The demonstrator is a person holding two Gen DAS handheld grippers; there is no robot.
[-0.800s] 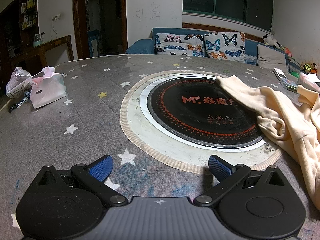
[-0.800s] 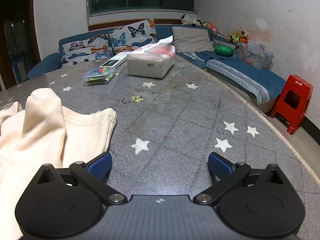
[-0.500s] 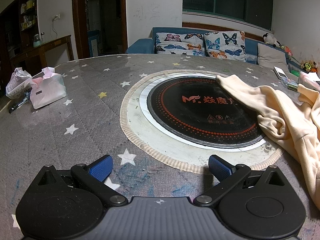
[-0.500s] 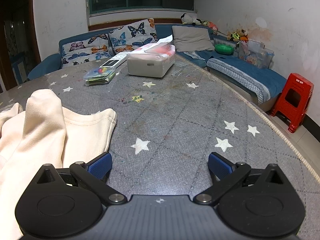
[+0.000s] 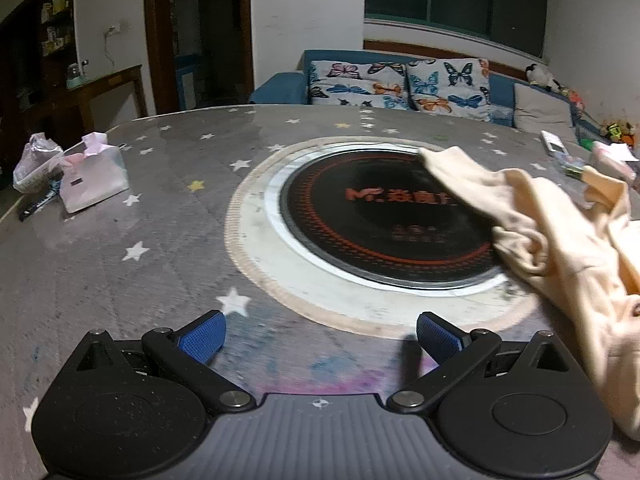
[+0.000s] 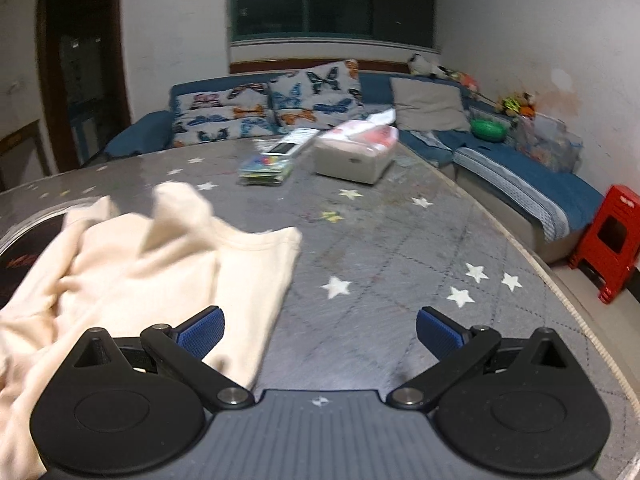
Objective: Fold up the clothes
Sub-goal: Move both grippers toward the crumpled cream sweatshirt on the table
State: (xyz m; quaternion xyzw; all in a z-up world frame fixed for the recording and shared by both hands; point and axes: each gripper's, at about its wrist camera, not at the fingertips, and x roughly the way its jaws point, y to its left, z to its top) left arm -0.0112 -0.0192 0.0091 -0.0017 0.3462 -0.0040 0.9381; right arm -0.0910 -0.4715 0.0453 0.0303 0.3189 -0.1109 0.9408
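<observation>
Both grippers gape, holding nothing.
Left gripper [image 5: 318, 330] and right gripper [image 6: 320, 330] should pinch garment [image 6: 168, 252] hem corners, then spread it flat.

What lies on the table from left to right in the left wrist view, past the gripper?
White plastic bag → pink tissue pack → round black cooktop → cream garment.

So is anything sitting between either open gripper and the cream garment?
Nothing visible. The cream garment lies crumpled just past the right gripper, partly under its left finger; from the left gripper, only bare starred tablecloth lies between.
</observation>
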